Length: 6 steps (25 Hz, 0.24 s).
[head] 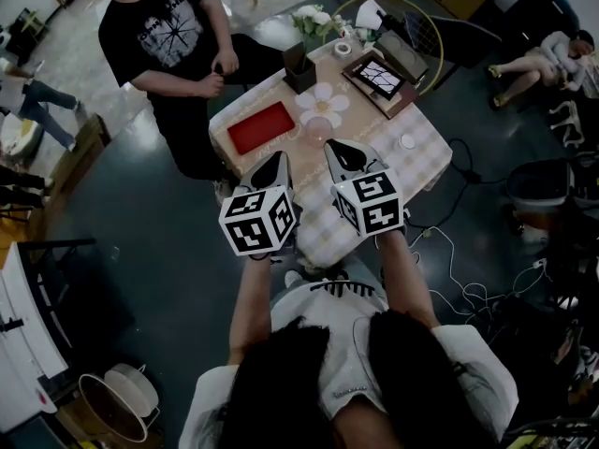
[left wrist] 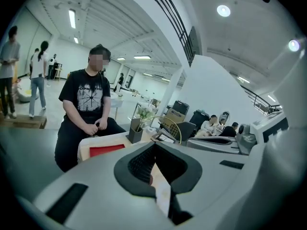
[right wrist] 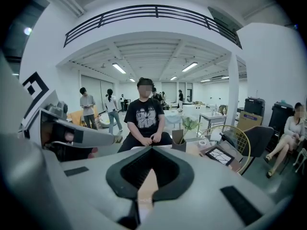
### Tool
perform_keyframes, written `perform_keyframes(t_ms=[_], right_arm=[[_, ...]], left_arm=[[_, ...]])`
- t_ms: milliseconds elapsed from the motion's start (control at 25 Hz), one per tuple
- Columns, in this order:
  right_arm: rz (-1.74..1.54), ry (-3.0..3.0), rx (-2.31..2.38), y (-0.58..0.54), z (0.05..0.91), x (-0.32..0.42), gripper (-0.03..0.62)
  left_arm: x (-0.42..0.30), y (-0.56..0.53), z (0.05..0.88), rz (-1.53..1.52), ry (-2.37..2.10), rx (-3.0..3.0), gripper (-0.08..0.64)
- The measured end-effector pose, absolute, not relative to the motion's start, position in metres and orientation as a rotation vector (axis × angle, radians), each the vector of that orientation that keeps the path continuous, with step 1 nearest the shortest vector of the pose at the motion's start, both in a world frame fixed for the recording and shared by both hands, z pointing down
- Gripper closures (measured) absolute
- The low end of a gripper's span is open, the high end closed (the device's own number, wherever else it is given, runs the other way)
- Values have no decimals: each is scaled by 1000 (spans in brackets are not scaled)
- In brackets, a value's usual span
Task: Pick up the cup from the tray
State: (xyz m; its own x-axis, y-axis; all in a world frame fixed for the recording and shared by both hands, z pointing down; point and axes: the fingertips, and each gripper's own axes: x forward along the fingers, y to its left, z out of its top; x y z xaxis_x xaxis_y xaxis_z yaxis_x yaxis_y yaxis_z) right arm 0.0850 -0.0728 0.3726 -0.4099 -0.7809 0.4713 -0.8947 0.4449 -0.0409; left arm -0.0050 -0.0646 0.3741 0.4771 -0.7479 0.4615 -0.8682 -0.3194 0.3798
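Observation:
A small pale see-through cup (head: pixel 319 128) stands on the checked table (head: pixel 421 157), at the near edge of a white flower-shaped mat (head: pixel 323 99). A flat red tray (head: pixel 261 127) lies to its left with nothing on it; it also shows in the left gripper view (left wrist: pixel 106 150). My left gripper (head: pixel 281 158) hovers near the table's front, jaws shut and holding nothing (left wrist: pixel 154 147). My right gripper (head: pixel 335 145) is level with it, just in front of the cup, also shut and holding nothing (right wrist: pixel 151 150). Neither gripper view shows the cup.
A person in a black T-shirt (head: pixel 168 36) sits at the table's far left side. A dark box with a plant (head: pixel 299 68), a framed picture (head: pixel 379 78), a tape roll (head: pixel 343 49) and a small white disc (head: pixel 407 141) share the table. A gold wire chair (head: pixel 412 26) stands behind it.

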Motion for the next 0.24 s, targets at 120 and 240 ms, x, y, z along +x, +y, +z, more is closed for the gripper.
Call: perform_keyframes(t_ms=[120, 240], right_arm=[[410, -2313, 1432, -65, 372, 87, 584], [407, -2309, 1439, -57, 370, 89, 584]], left_arm=[[-7, -57, 373, 259, -1334, 2138, 554], [-7, -48, 373, 265, -1342, 2134, 554]])
